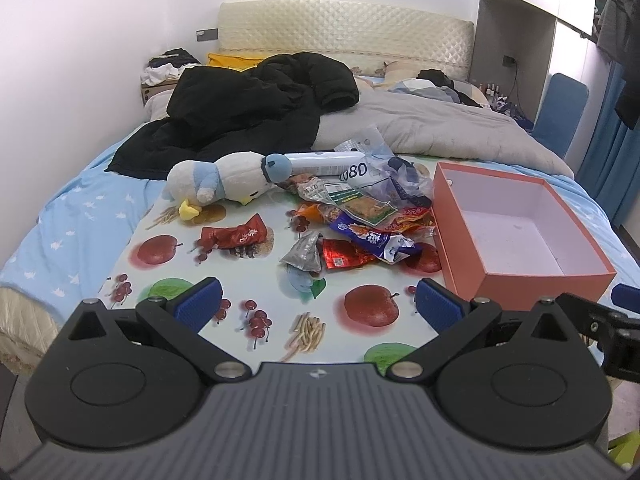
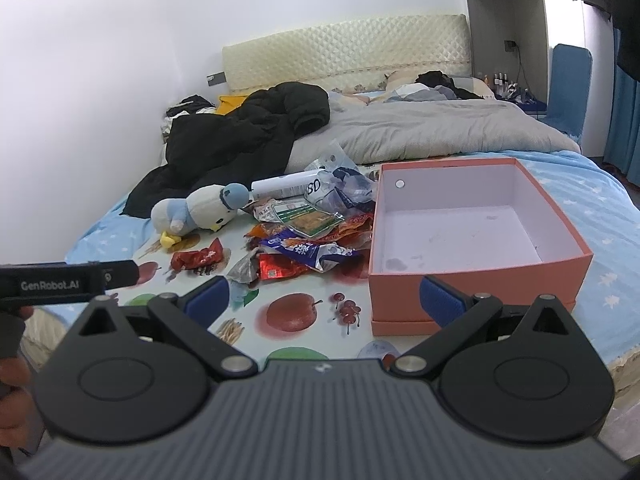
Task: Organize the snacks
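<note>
- Snacks (image 1: 356, 220) lie in a loose heap of crinkled wrappers on a fruit-printed sheet (image 1: 248, 280) spread over the bed, just left of an orange box (image 1: 520, 276); nothing is packed yet.
- Nearest the viewer, the left gripper (image 1: 318, 304) hangs low over the sheet with its blue pads spread wide and nothing between them, seemingly aimed at the heap.
- The right gripper (image 2: 324, 300) is likewise wide apart and empty, hanging by the box's near wall, probably ready to help load it.
- A red packet (image 1: 236, 236) lies alone to the left, apart from the pile; a grey foil pouch (image 1: 304, 256) and a blue-and-white wrapper (image 1: 372, 240) sit on the pile's near edge, likely the easiest first picks.
- The box stands upright with its mouth open and its pale inside bare, close beside the heap so transfers should be short.
- Beyond the pile, a plush duck (image 1: 220, 184) lies on its side, touching a white tube (image 1: 328, 162).
- Farthest back, a black jacket (image 1: 248, 112) and a grey quilt (image 1: 432, 128) are bunched near the headboard.
</note>
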A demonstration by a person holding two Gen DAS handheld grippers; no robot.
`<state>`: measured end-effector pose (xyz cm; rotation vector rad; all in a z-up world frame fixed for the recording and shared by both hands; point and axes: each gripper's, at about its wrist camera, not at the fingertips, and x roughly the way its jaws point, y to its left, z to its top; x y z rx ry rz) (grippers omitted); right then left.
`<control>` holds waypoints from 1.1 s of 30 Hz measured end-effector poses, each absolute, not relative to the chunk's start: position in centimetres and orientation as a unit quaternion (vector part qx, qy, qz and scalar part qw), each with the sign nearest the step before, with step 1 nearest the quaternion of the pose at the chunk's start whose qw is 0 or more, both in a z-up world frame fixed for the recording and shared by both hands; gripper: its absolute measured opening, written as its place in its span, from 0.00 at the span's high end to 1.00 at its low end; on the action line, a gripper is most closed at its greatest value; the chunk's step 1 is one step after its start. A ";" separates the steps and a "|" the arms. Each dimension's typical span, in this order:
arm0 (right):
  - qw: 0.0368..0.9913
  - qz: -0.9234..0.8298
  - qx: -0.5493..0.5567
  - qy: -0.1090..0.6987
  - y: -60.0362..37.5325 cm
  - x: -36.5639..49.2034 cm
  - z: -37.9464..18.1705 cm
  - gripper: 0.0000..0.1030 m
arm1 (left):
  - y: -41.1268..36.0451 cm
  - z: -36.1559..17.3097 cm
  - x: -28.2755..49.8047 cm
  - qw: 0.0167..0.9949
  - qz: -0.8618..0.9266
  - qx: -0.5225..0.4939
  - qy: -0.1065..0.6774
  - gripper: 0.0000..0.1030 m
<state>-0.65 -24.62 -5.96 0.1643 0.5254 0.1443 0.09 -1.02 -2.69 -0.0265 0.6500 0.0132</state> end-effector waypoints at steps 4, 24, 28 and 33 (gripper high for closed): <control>0.959 0.071 0.079 0.262 -24.6 -0.8 -6.1 0.00 | -1.0 -2.8 0.1 0.947 0.006 -0.013 0.320 0.00; 0.956 0.076 0.074 0.272 -24.2 -0.9 -6.6 0.00 | 0.2 -4.4 0.4 0.937 -0.006 -0.026 0.349 0.00; 0.954 0.074 0.072 0.280 -24.1 -0.7 -6.8 0.00 | -0.2 -4.5 0.6 0.938 -0.008 -0.023 0.345 0.00; 0.956 0.080 0.073 0.272 -24.1 -0.8 -6.8 0.00 | -0.4 -4.6 0.7 0.937 -0.011 -0.021 0.347 0.00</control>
